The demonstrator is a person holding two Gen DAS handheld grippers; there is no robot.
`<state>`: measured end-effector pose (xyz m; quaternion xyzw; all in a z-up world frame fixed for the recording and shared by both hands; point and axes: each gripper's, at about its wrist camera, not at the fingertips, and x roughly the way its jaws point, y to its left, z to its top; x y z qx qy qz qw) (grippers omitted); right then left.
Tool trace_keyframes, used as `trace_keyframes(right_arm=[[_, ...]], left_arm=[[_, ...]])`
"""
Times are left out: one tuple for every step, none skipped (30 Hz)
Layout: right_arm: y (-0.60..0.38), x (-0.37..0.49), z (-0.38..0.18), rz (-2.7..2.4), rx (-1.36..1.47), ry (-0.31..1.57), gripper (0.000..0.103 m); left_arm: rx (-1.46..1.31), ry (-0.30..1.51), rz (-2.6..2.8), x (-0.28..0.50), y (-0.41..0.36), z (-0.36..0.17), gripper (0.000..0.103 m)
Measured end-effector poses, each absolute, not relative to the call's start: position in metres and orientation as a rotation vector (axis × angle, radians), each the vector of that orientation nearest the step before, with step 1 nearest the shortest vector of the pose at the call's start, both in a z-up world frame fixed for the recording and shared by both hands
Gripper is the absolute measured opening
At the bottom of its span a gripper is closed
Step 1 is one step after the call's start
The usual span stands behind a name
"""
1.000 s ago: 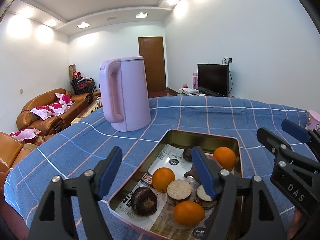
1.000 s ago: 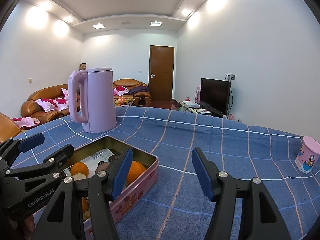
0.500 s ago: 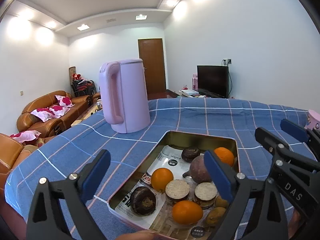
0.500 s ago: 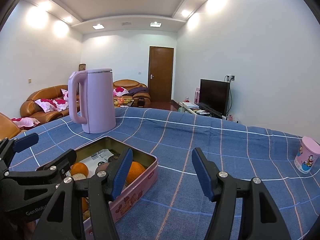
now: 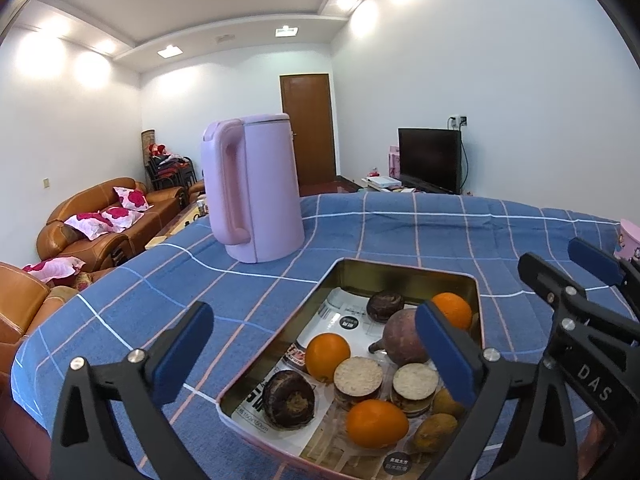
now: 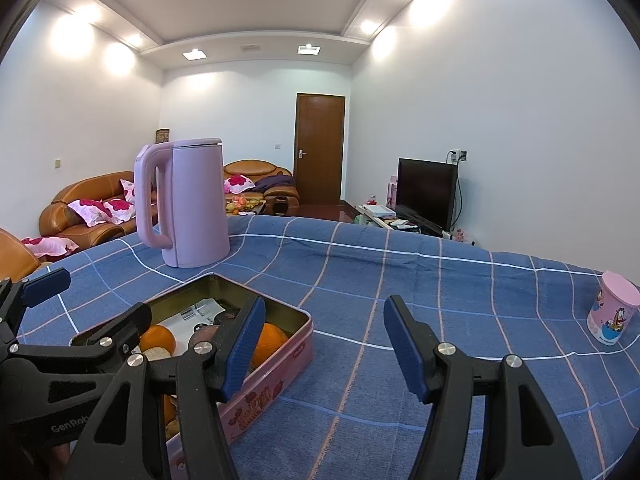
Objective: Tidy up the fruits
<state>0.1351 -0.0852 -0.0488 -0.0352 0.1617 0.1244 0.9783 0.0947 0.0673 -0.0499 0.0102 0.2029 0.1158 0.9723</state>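
The fruit looks gathered already, as far as I can judge. On the blue checked tablecloth (image 5: pixel 400 232) sits a pink tin (image 6: pixel 276 376), open at the top, and everything loose seems to be in it. From the left wrist view, with the tin as a clock face, one orange (image 5: pixel 327 356) lies near the centre, a second orange (image 5: pixel 452 310) sits at about two o'clock against the far wall, and a third orange (image 5: pixel 376 423) rests at about five o'clock. A purple, beet-like root (image 5: pixel 400 340) lies between the first two. Two dark round fruits (image 5: pixel 288 398) sit at seven and twelve o'clock, and two flat round cakes (image 5: pixel 358 376) lie side by side in the middle. Small brownish pieces (image 5: pixel 434 432) crowd the near right corner.

The left gripper (image 5: pixel 312 356) hangs over the near end of the tin, its jaws having just been spreading wide, with nothing clasped between them. The right gripper (image 6: pixel 324 344) hovers over bare cloth at the tin's three o'clock side, half spread and empty.

No fruit shows on the cloth outside the tin. A pink kettle (image 5: pixel 256 188) stands beyond it at eleven o'clock, and a pink cup (image 6: pixel 614 308) is well apart, far right. What remains, if anything, seems to be tidying inside the tin.
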Motion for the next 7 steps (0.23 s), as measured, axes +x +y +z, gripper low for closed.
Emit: trace_keyframes(right_arm=[[-0.0859, 0.1352, -0.0486, 0.249, -0.07, 0.326, 0.064], [-0.0862, 0.1347, -0.0485, 0.248, -0.069, 0.325, 0.064], [-0.0868, 0.1344, -0.0483, 0.247, -0.069, 0.325, 0.064], [-0.0872, 0.1333, -0.0482, 0.246, -0.068, 0.324, 0.064], [-0.0876, 0.1334, -0.0481, 0.245, -0.067, 0.324, 0.064], [-0.0885, 0.1338, -0.0479, 0.244, -0.065, 0.324, 0.064], [-0.0878, 0.1322, -0.0478, 0.244, -0.064, 0.323, 0.064]], left_arm=[[0.023, 0.408, 0.233, 0.0941, 0.067, -0.0499, 0.103], [0.025, 0.407, 0.234, 0.094, 0.0667, -0.0498, 0.103], [0.026, 0.405, 0.235, 0.0938, 0.0666, -0.0497, 0.103], [0.027, 0.405, 0.235, 0.0938, 0.0669, -0.0499, 0.103], [0.026, 0.406, 0.232, 0.0938, 0.0668, -0.05, 0.103], [0.026, 0.407, 0.229, 0.0939, 0.0665, -0.0501, 0.103], [0.026, 0.409, 0.224, 0.0938, 0.0663, -0.0502, 0.103]])
